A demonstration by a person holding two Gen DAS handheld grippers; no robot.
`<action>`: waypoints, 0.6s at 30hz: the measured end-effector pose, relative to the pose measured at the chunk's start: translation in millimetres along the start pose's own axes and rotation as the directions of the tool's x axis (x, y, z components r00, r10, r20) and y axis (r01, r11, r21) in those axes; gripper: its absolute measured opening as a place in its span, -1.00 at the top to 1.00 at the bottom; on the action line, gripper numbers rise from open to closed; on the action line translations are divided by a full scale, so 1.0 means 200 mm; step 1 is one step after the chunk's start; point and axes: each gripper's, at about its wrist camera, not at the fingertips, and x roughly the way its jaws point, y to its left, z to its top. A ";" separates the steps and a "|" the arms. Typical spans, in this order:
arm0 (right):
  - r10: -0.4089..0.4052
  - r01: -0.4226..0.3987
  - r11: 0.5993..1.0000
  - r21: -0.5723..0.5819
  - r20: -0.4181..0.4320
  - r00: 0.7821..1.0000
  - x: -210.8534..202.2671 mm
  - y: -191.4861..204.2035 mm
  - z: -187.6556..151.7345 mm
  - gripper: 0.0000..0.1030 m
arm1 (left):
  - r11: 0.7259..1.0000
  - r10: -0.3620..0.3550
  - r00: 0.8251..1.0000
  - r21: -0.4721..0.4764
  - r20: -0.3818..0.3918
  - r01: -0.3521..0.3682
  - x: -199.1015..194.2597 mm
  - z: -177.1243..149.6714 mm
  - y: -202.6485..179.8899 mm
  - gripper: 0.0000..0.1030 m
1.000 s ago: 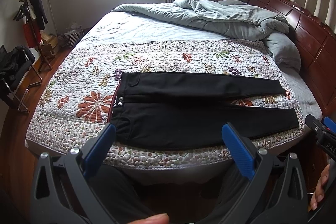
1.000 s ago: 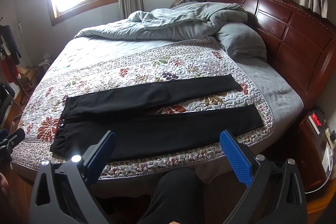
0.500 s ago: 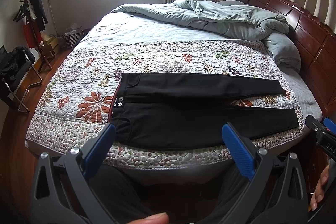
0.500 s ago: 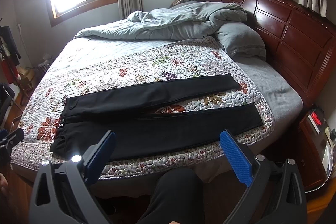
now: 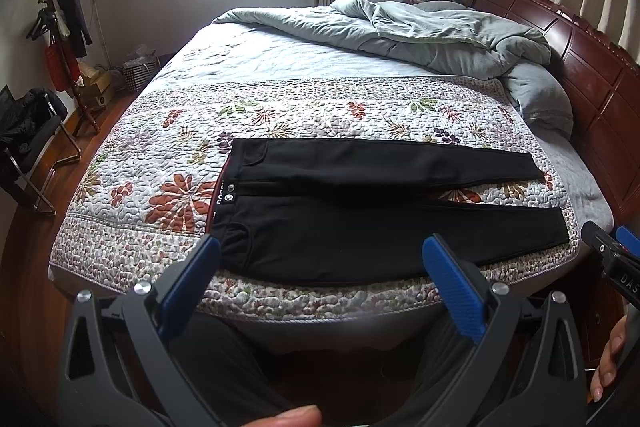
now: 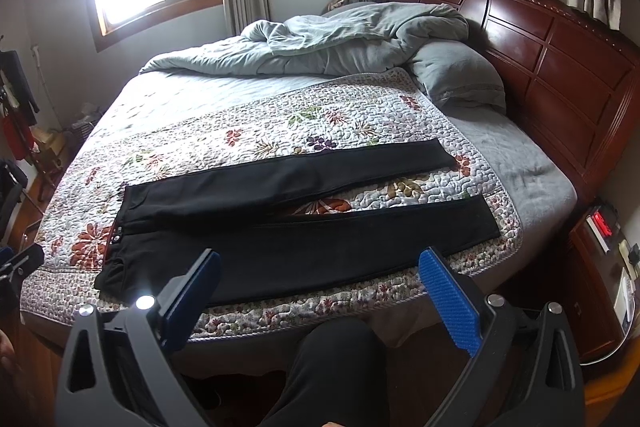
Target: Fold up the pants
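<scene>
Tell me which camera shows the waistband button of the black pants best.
The left wrist view. There the pants lie with the waist end near the middle of the frame, and the button shows as a pale round disc on the waistband. In the right wrist view the same button sits farther off to the left, small and indistinct.

Matt black cloth pants (image 5: pixel 360 223) lie on a stitched, pebbly floral quilt (image 5: pixel 312 115), beside a soft grey duvet (image 5: pixel 420 35), a glossy dark wood headboard (image 6: pixel 560 59) and ribbed blue plastic gripper pads (image 6: pixel 448 303).
</scene>
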 end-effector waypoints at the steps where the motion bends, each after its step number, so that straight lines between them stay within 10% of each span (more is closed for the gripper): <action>1: 0.000 0.000 1.000 0.001 0.000 1.000 0.00 0.00 0.00 -0.93 | 1.000 0.000 1.000 0.000 0.000 0.000 0.00 0.00 0.00 -0.95; 18: -0.002 0.002 1.000 0.003 -0.013 1.000 0.03 -0.02 0.00 -0.93 | 1.000 -0.001 1.000 0.003 -0.009 0.001 0.01 -0.01 0.00 -0.95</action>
